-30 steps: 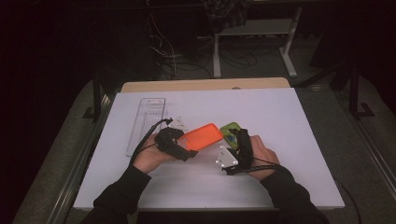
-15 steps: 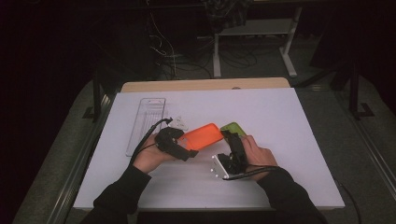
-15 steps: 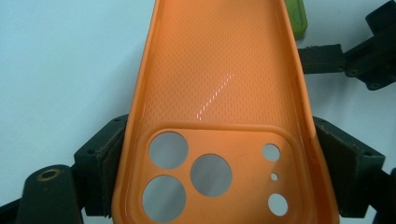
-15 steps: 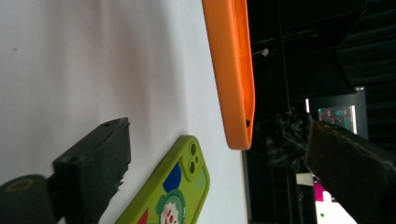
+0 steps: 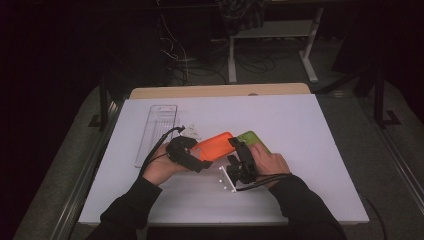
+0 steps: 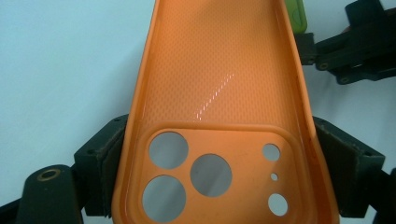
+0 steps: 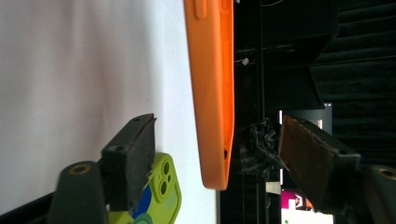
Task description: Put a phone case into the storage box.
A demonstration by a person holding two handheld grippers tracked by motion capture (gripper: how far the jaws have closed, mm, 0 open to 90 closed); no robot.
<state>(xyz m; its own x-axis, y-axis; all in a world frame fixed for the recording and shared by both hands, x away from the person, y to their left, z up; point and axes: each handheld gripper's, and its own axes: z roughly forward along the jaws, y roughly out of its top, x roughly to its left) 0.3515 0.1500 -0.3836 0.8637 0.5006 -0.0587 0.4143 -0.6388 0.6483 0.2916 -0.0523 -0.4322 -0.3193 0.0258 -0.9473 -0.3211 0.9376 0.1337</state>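
Near the tabletop's left edge lies a clear tray [image 5: 156, 131], well clear of my work. My left gripper [image 5: 200, 159] clamps the camera end of the orange phone case [image 5: 215, 145], holding it above the tabletop's middle toward the near edge. My right gripper [image 5: 236, 144] has just been closing, its pads astride the case's far end, not yet pressing. The green case [image 5: 254, 140] lies beneath; a low jaw could snag it, or a skewed pinch could twist the orange one loose.

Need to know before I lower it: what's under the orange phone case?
A green phone case lies on the white table beneath the orange phone case far end; its covered part can't be seen.
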